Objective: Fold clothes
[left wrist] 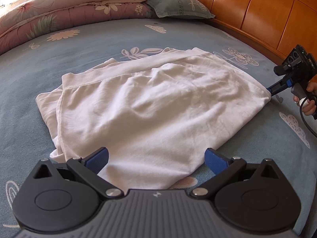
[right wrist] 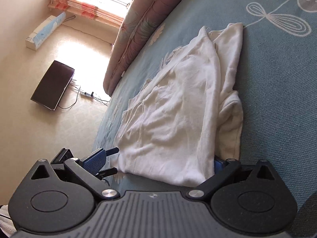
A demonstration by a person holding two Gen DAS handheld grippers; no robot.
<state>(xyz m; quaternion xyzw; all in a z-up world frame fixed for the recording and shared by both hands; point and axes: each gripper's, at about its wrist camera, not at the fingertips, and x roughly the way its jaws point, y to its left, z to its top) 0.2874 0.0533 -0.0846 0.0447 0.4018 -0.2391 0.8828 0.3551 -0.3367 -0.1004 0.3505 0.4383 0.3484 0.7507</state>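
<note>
A white garment [left wrist: 154, 103] lies folded and a little wrinkled on the blue flowered bed sheet [left wrist: 79, 45], its ribbed hem toward the far side. My left gripper [left wrist: 156, 158] is open, and the garment's near corner lies between its blue pads. My right gripper [left wrist: 271, 91] touches the garment's right corner. In the right wrist view the right gripper [right wrist: 156, 161] is open and rolled on its side. One finger sits above the white garment [right wrist: 178, 109]; the other is partly hidden under its edge. The left gripper's black tips [right wrist: 112, 160] show beside it.
A folded floral quilt [left wrist: 59, 10] and a grey-blue pillow [left wrist: 178, 4] lie at the far side of the bed. An orange wooden headboard [left wrist: 257, 10] runs along the right. A hand [left wrist: 309, 99] holds the right gripper. A dark screen [right wrist: 52, 85] hangs on the wall.
</note>
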